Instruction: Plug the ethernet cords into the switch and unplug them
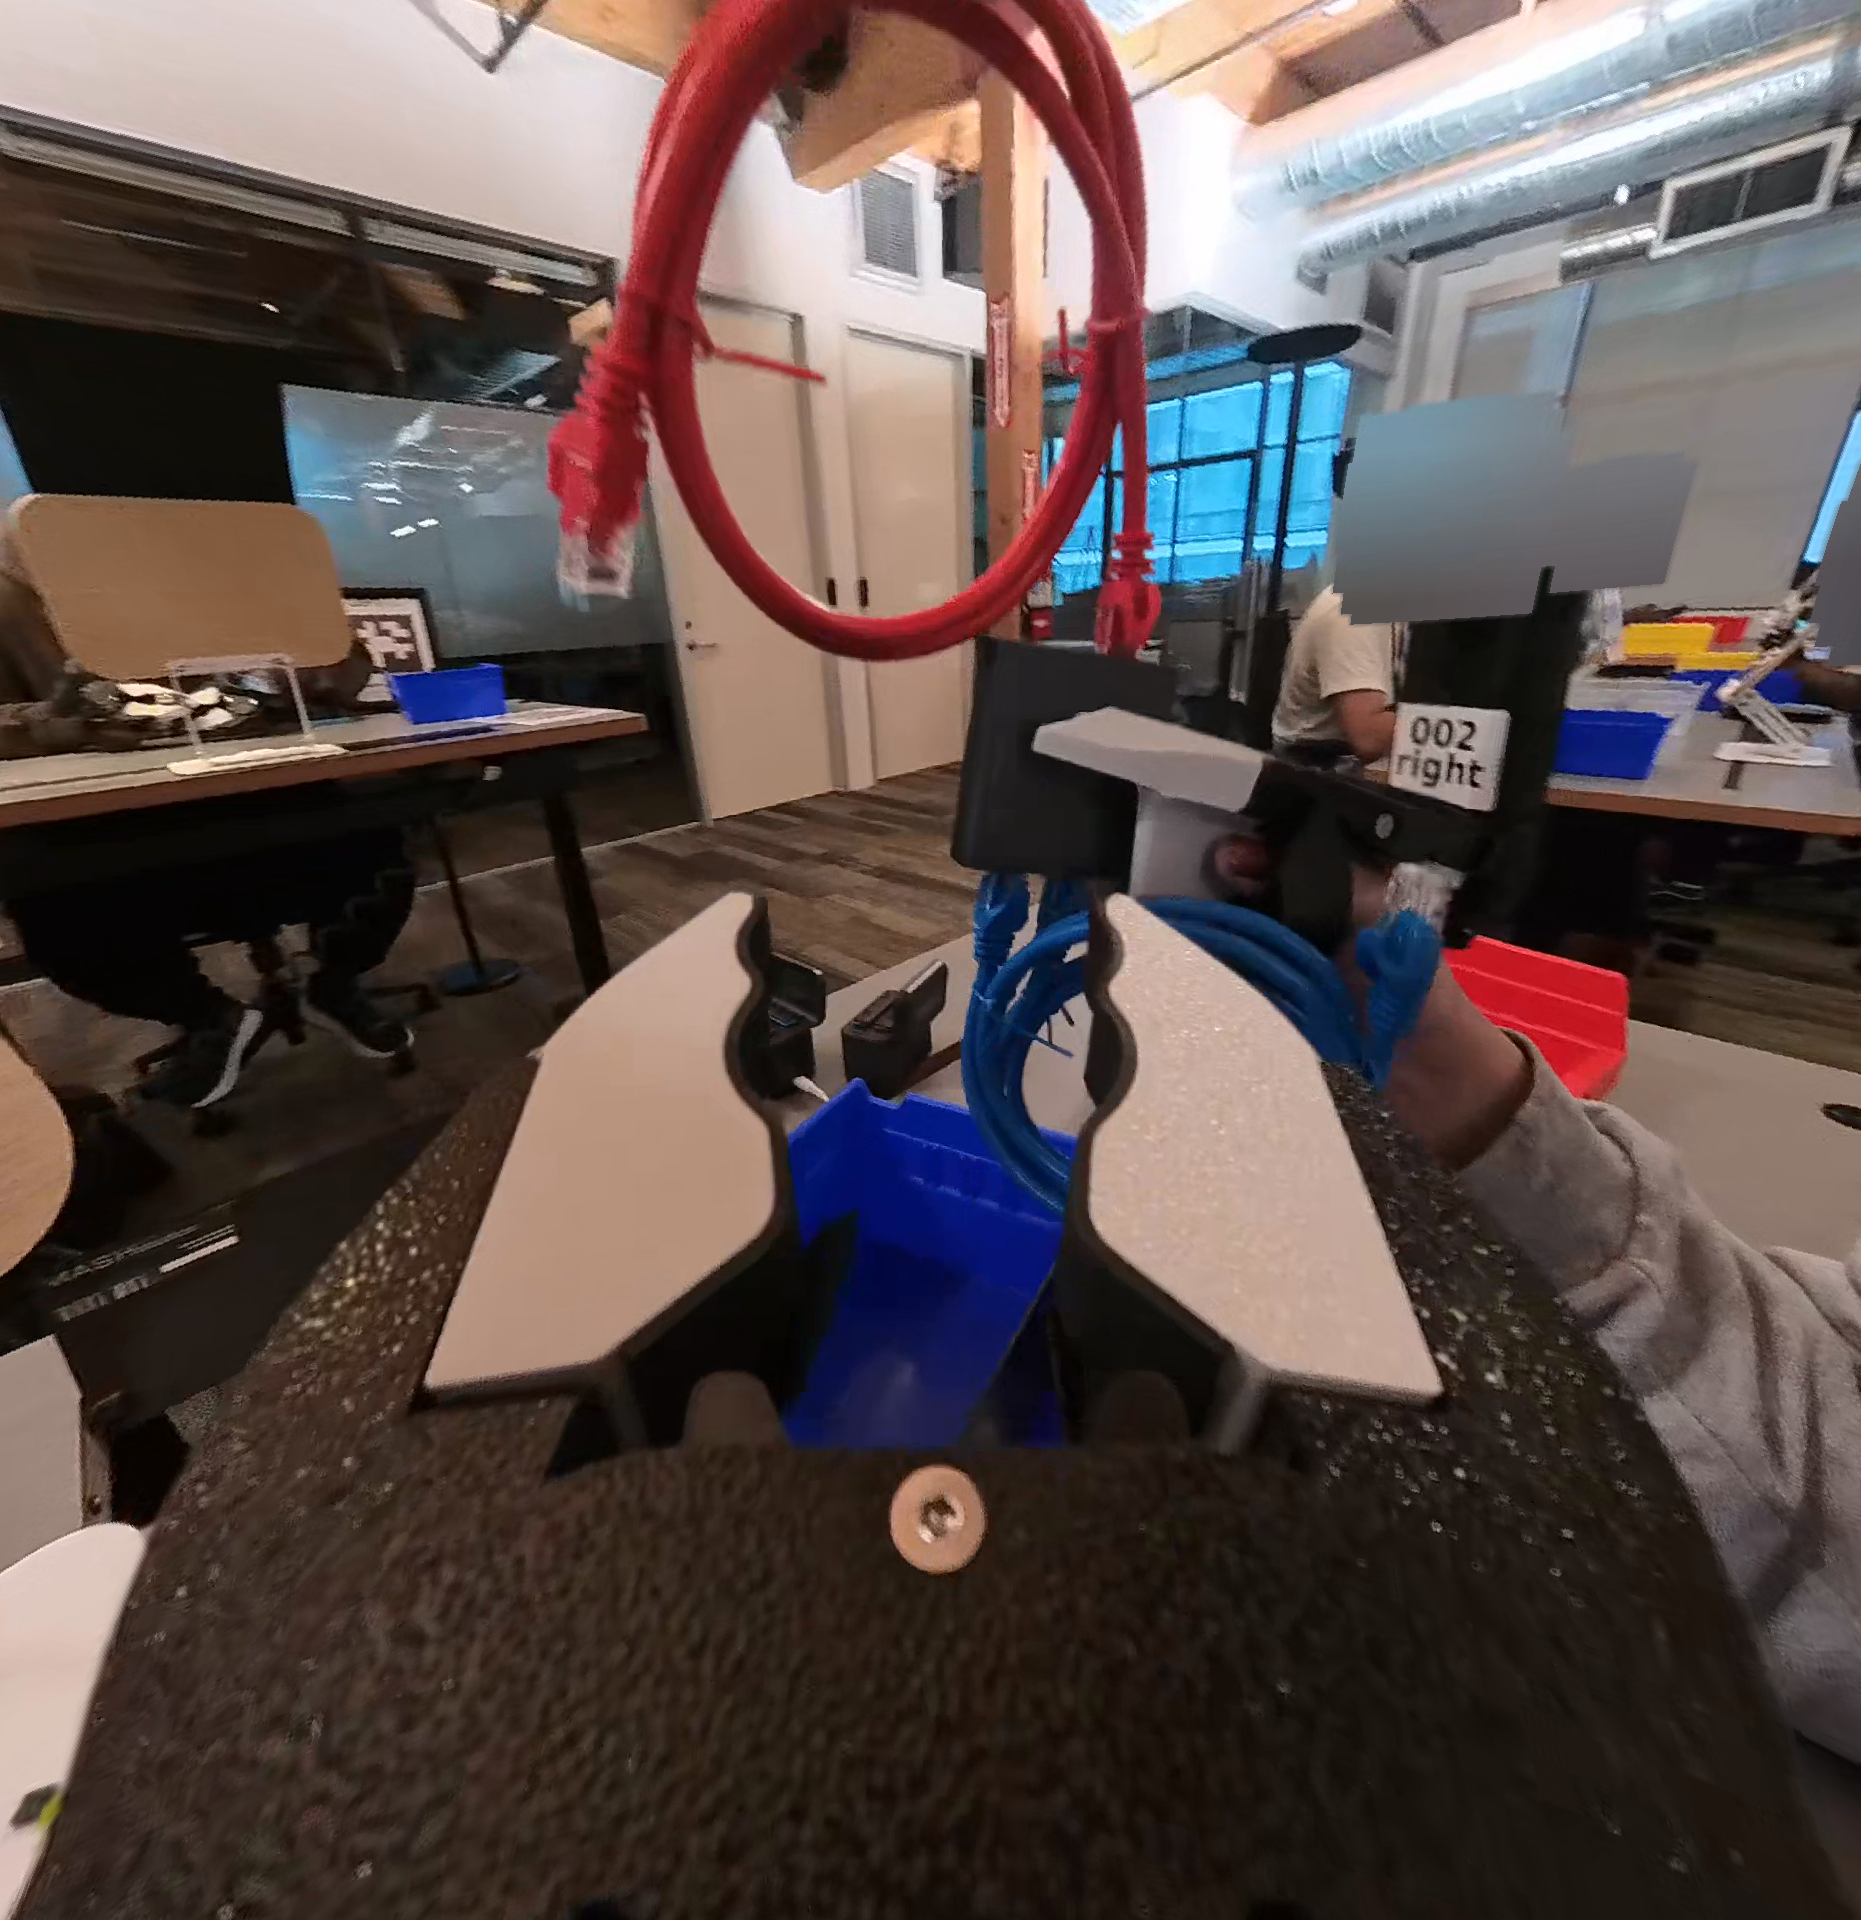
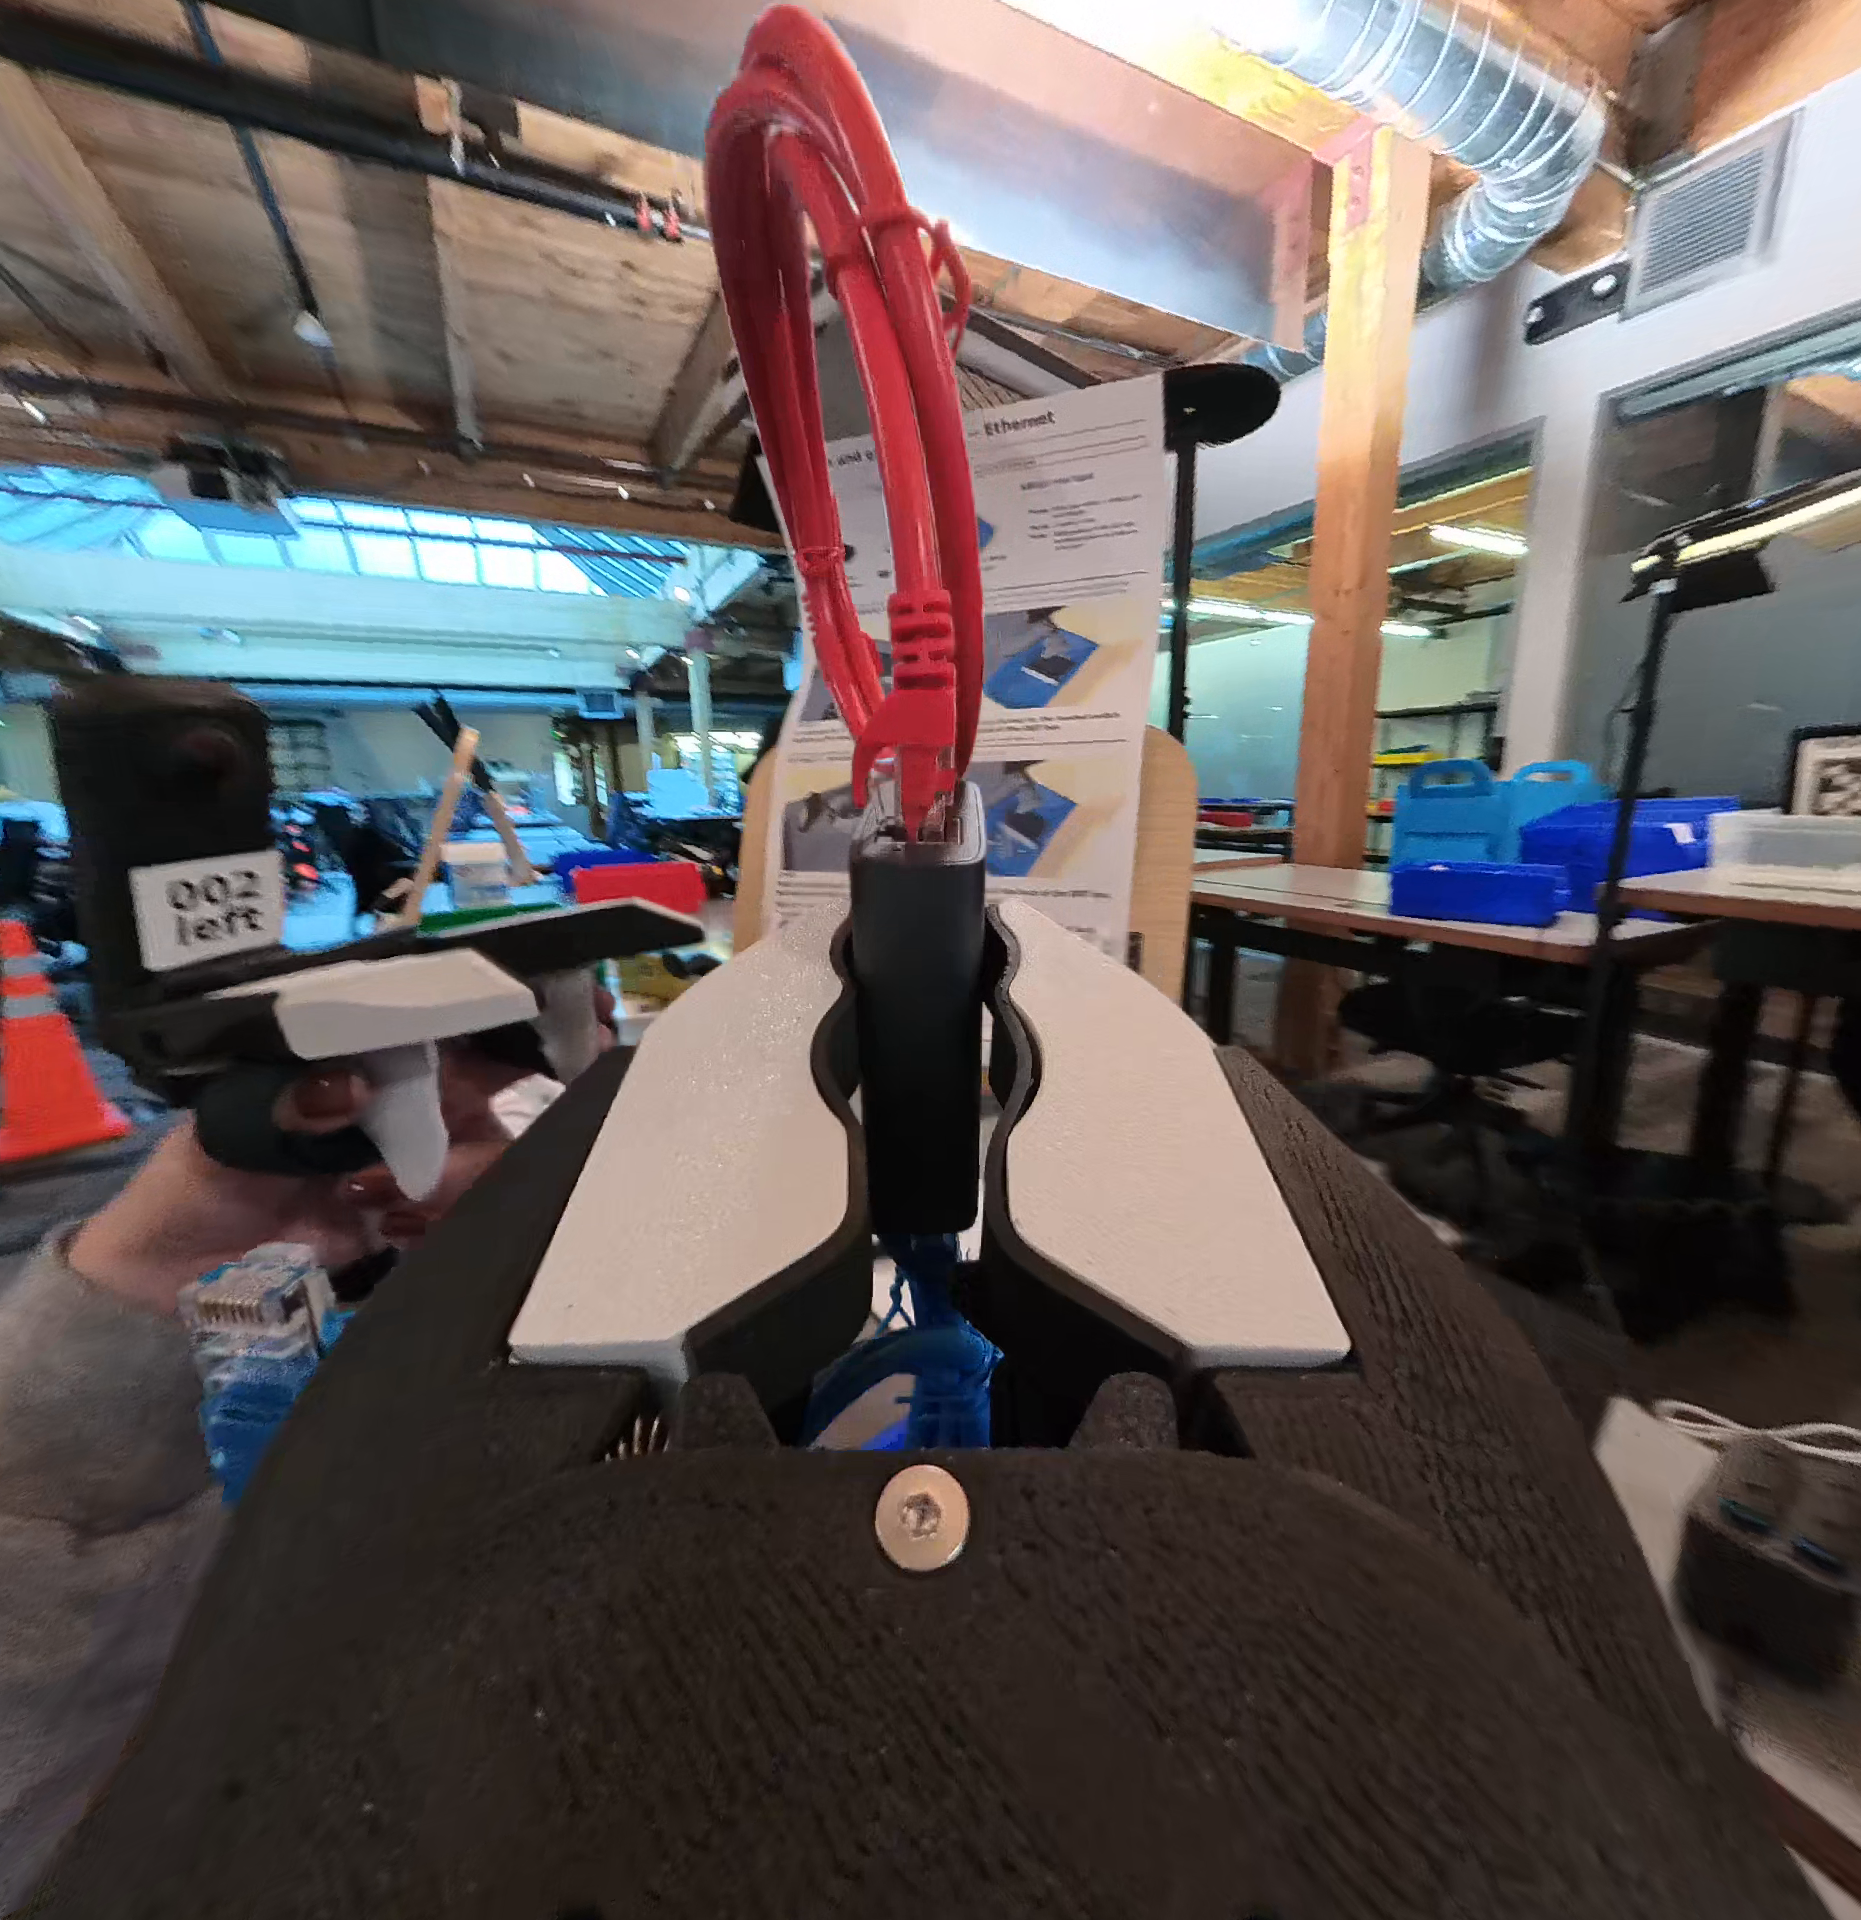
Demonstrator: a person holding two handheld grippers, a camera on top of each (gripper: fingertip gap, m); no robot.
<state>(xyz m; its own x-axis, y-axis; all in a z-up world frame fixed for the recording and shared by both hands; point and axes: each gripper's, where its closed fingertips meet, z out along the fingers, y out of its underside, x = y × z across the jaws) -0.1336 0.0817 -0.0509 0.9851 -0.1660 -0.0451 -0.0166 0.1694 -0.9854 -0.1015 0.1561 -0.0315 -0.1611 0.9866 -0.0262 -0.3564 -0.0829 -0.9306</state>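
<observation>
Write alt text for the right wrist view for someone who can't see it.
The right gripper clamps an upright black network switch, with a coiled red ethernet cable plugged into its top and blue cable hanging below. The left gripper hovers at left.

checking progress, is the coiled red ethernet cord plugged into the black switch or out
Plugged in: in the right wrist view one connector of the coiled red ethernet cord sits in a port on the black switch. Its other connector hangs loose.

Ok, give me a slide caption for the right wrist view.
Right gripper clamps black switch, red ethernet cord plugged on top.
</observation>
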